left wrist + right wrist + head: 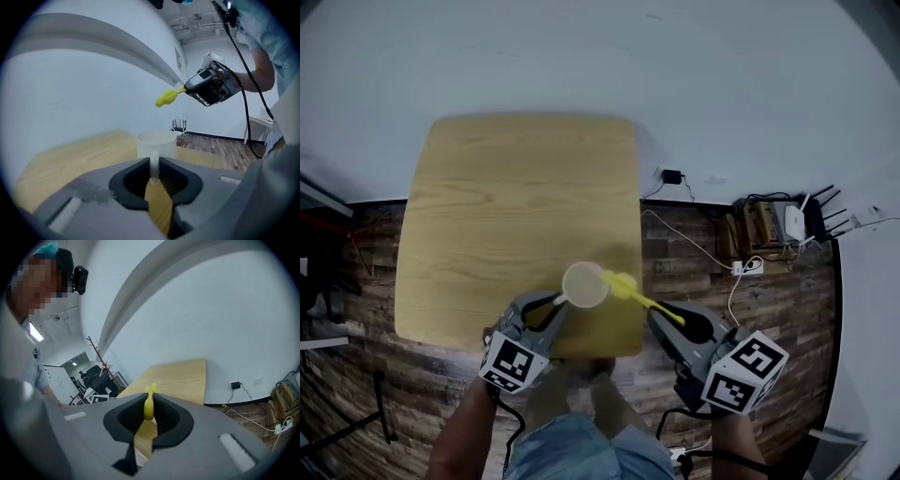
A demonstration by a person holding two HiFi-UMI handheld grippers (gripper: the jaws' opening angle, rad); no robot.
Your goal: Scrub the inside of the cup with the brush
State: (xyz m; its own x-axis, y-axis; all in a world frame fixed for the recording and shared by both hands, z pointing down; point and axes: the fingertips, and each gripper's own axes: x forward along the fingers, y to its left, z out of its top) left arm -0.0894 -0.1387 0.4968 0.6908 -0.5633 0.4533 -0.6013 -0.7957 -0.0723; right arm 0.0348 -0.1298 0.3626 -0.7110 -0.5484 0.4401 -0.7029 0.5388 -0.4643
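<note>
The cup (pixel 156 142) is sitting over the near edge of the table (pixel 487 206), a little right of its middle. It is showing as a pale, translucent white plastic cup with a plain round rim and a thin flat handle on its near side. The jaws are hiding its base, so I cannot tell whether it is resting on the wood or hanging just above it.

The left gripper (pixel 551 309) is pinching that thin handle, with both jaws closed against it and the cup standing upright beyond them. The right gripper (pixel 675 321) is clamping the near end of the brush (pixel 630 292), whose yellow handle is running up and left. The knobby yellow head is hovering just above and to the right of the rim, not yet inside.

The cup is probably handling as light and fairly stiff, though thin plastic may be flexing a little under side pressure. Its smooth handle is likely slippery, so it could be twisting in the pinch once scrubbing pushes against the wall. The handle is looking like the sensible hold, leaving the mouth free. The brush is looking light too, with a stiff stem and a softer head.
</note>
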